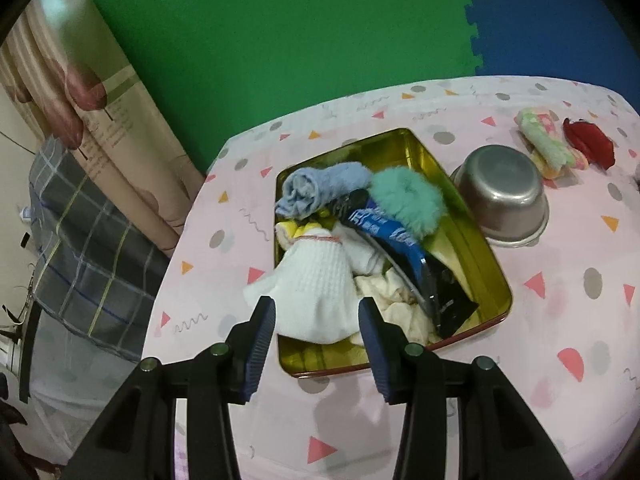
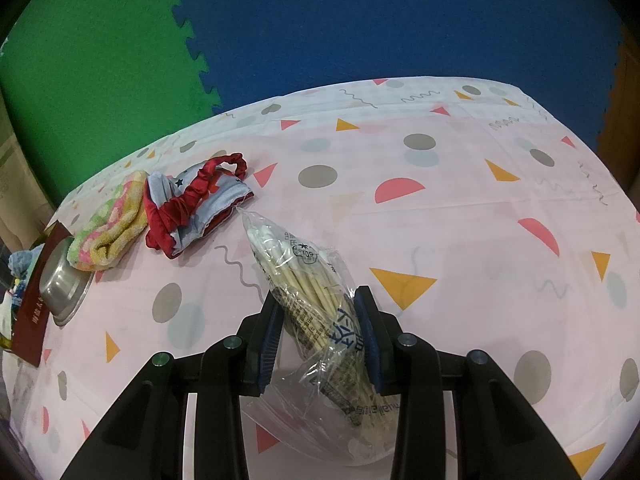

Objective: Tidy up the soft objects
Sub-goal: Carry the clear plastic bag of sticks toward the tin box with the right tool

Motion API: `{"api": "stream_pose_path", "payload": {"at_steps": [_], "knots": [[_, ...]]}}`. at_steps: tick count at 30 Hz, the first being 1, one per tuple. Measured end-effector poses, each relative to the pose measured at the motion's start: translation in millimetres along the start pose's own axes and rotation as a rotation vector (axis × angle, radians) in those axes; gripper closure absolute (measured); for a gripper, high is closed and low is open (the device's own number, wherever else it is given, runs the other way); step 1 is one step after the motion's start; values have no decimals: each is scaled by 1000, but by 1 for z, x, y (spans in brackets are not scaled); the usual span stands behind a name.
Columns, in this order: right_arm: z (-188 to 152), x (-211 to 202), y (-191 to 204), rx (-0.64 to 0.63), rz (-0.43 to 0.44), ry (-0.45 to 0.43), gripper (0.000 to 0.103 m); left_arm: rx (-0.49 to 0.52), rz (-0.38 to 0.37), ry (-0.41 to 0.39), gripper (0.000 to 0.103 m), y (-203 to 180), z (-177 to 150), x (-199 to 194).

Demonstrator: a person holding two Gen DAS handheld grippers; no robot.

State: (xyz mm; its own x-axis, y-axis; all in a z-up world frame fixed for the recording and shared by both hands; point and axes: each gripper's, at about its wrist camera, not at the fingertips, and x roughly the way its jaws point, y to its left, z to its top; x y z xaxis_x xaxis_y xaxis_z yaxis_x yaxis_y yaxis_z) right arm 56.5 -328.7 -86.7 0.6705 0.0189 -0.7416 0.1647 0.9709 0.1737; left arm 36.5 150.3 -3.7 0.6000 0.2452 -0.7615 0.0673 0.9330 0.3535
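The white waffle cloth (image 1: 316, 292) lies in the gold tin (image 1: 476, 248), draped over the tin's near-left rim, beside a blue towel (image 1: 320, 188) and a teal fluffy item (image 1: 408, 200). The left gripper (image 1: 317, 320) hovers above the cloth, jaws apart, holding nothing. Right of the tin, the right gripper (image 2: 318, 312) is clamped on a clear bag of sticks (image 2: 312, 292) above the worktop (image 2: 460, 240).

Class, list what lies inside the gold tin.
Inside the gold tin: blue cloth, teal pompom, white waffle cloth, dark packet, cream cloth. Anything beneath them is covered.
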Motion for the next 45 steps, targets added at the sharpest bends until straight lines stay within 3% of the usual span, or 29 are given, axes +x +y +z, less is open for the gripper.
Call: {"api": "stream_pose_path", "payload": {"at_steps": [14, 24, 33, 41, 45], "knots": [[1, 1, 10, -51, -65, 13, 68, -99, -14, -28, 59, 3, -4, 7], [2, -1, 15, -73, -121, 8, 75, -198, -98, -39, 59, 21, -24, 16], [1, -13, 16, -58, -141, 9, 81, -254, -96, -67, 59, 34, -35, 20], [2, -32, 35, -59, -114, -13, 83, -281, -31, -107, 59, 45, -46, 15], [0, -39, 52, -81, -95, -18, 83, -303, -54, -114, 59, 50, -50, 16]]}}
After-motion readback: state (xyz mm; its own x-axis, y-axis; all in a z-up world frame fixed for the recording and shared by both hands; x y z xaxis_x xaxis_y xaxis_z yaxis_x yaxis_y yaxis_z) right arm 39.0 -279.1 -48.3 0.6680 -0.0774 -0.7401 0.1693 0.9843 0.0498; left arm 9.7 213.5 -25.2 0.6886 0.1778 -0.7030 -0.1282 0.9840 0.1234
